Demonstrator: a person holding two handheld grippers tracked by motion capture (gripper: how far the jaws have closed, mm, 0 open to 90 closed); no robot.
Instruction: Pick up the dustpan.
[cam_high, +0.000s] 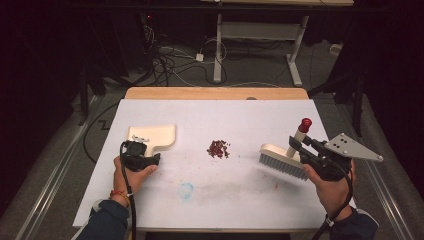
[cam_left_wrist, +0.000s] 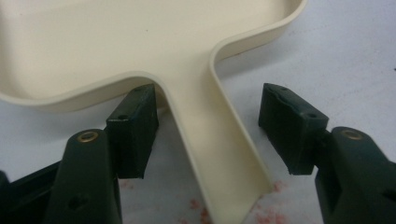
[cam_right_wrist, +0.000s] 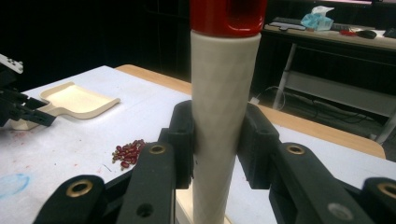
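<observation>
White table (cam_high: 210, 200): left gripper (cam_left_wrist: 208, 128) open astride empty cream dustpan (cam_left_wrist: 140, 42) handle; right gripper (cam_right_wrist: 217, 140) clamps brush (cam_high: 284, 159) handle; probably red beans (cam_high: 218, 148) loose mid-table.

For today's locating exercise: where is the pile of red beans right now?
In the high view the red beans lie mid-table on the white tabletop, between the cream dustpan to their left and the brush held by the right gripper.

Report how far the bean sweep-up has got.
Done: the right gripper is shut on the brush handle. In hand: the left gripper has its jaws open either side of the dustpan handle, not yet closed. Left: the beans lie in a pile mid-table, unswept; none show in the pan.
</observation>
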